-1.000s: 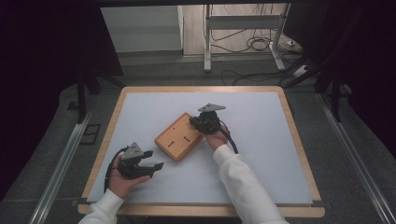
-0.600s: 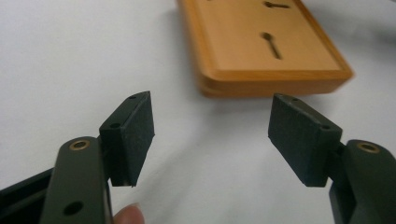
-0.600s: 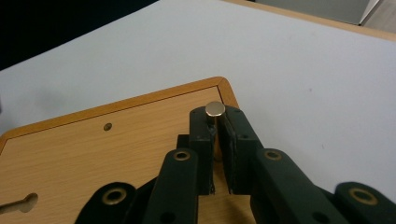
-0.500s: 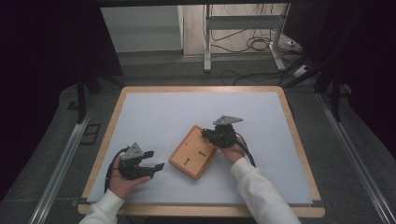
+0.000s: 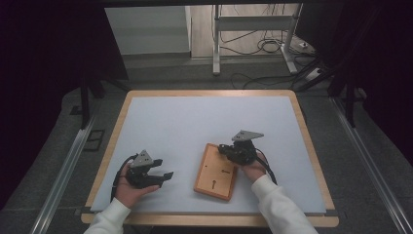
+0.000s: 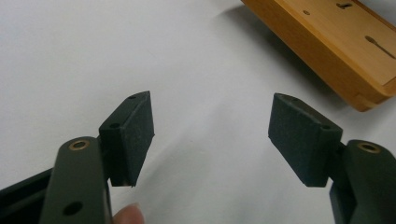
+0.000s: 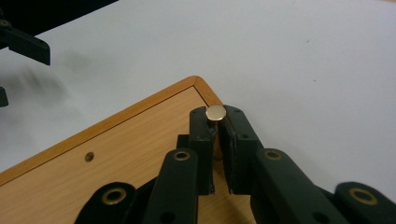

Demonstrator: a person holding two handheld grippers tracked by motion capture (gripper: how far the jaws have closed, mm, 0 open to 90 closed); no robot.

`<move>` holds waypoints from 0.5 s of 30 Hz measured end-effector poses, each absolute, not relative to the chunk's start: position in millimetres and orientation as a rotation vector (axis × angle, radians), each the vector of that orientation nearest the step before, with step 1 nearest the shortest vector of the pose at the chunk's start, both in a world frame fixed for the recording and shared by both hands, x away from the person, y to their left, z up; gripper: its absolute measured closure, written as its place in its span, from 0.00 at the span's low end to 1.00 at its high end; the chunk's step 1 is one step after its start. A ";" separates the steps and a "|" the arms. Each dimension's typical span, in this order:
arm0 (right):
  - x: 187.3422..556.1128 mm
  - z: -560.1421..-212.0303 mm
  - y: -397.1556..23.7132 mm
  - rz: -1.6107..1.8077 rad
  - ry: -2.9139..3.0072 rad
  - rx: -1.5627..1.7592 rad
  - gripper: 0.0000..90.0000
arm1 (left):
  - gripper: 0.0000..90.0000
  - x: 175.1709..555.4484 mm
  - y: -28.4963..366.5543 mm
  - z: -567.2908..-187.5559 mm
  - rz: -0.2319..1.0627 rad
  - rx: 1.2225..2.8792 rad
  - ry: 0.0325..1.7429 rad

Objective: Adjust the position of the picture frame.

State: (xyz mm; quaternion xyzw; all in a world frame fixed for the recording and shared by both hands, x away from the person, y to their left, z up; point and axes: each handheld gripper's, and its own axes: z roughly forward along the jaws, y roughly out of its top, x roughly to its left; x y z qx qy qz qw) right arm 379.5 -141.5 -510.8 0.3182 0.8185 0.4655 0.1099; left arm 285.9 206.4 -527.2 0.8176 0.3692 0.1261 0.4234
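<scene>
Wooden board (image 5: 217, 170) lay flat near the table's (image 5: 195, 122) six-o'clock edge, angled slightly. The right tool (image 7: 216, 122) was clamped on a small metal knob (image 7: 215, 113) at the board's two-o'clock corner. At the board's nine o'clock, the left tool (image 6: 210, 128) waited, jaws apart and empty. Dragging it well probably called for a low, level pull and firm pinch, lest the knob slip free.

White long sleeves (image 5: 280, 207). Black two-jaw grippers: left gripper (image 5: 163, 176), right gripper (image 5: 225, 149), grey triangular top plates, brass-ringed pivots, screw holes, black cables trailing toward 6 o'clock.
</scene>
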 end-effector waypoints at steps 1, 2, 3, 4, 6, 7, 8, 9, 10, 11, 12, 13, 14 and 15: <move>380.0 -511.8 -141.1 1.372 2.409 0.938 0.93 | 0.34 286.0 206.2 -527.5 0.314 2.048 0.924; 381.2 -513.6 -138.9 1.372 2.418 0.934 0.93 | 0.34 286.1 206.1 -527.7 0.314 2.049 0.924; 381.2 -513.6 -138.9 1.372 2.418 0.934 0.93 | 0.34 286.2 206.2 -527.9 0.313 2.050 0.925; 381.4 -514.3 -137.8 1.368 2.423 0.935 0.93 | 0.34 286.5 206.2 -528.3 0.312 2.052 0.925; 382.8 -516.4 -134.2 1.356 2.434 0.925 0.93 | 0.34 286.7 205.8 -528.8 0.309 2.054 0.926; 383.3 -517.7 -131.6 1.347 2.444 0.920 0.93 | 0.34 286.8 205.8 -528.9 0.309 2.055 0.925; 384.3 -519.3 -126.6 1.337 2.461 0.907 0.92 | 0.34 286.8 205.7 -529.0 0.309 2.064 0.921; 384.3 -519.3 -126.6 1.337 2.461 0.907 0.92 | 0.34 286.8 205.7 -529.0 0.309 2.064 0.921; 384.4 -519.7 -124.6 1.333 2.471 0.906 0.92 | 0.34 286.8 205.5 -529.1 0.307 2.066 0.920; 384.7 -520.5 -118.2 1.322 2.493 0.882 0.92 | 0.34 286.8 205.5 -529.2 0.307 2.067 0.920; 384.7 -520.5 -118.2 1.322 2.493 0.882 0.92 | 0.34 286.8 205.5 -529.2 0.306 2.067 0.920; 384.0 -521.3 -111.5 1.311 2.508 0.862 0.92 | 0.34 286.9 205.5 -529.4 0.305 2.068 0.920; 383.9 -521.7 -108.9 1.318 2.510 0.853 0.92 | 0.34 287.0 205.7 -529.7 0.304 2.069 0.920; 383.5 -521.9 -107.0 1.315 2.512 0.851 0.92 | 0.34 287.0 205.9 -529.8 0.304 2.069 0.921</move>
